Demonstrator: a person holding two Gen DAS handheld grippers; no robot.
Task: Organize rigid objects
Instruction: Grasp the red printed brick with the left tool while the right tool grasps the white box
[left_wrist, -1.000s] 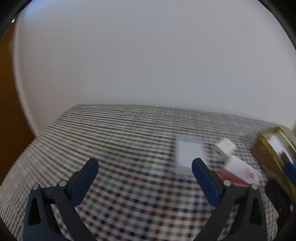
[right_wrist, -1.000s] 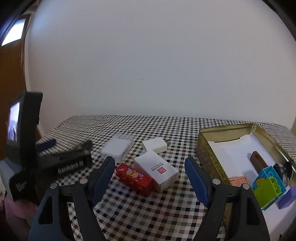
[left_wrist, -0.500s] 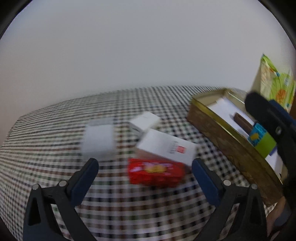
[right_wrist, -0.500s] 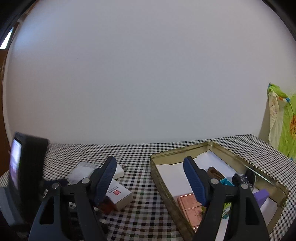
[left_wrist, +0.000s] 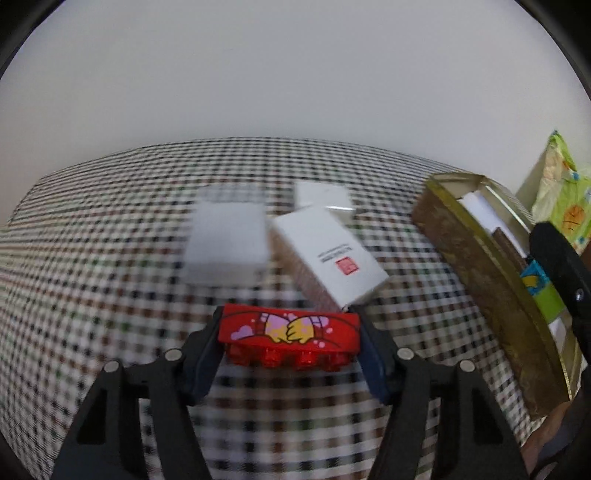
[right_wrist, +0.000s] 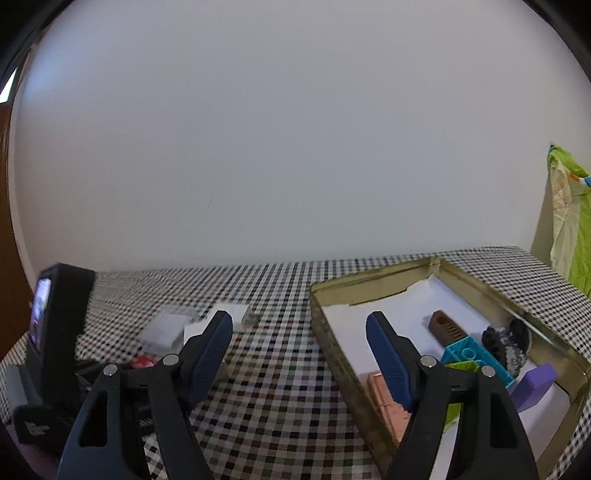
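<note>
Left gripper (left_wrist: 290, 341) jaws were closing on the red brick (left_wrist: 289, 334), one pad at each end; a second earlier they'd gaped over bare cloth. Right gripper (right_wrist: 299, 356) jaws stood apart, holding nothing, over the gold tin's (right_wrist: 334, 334) near rim, with open checkered tablecloth (right_wrist: 280, 398) at 6 o'clock. A white box (left_wrist: 328, 254) sat at the brick's 12 o'clock, close behind it.

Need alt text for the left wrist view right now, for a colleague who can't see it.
The left hand-held gripper is closing around a red toy brick on the checked tablecloth. Behind it lie three white boxes, with a gold tin to the right.

left hand-held gripper (left_wrist: 290, 349): jaws closing, angled down | right hand-held gripper (right_wrist: 299, 350): jaws apart
</note>
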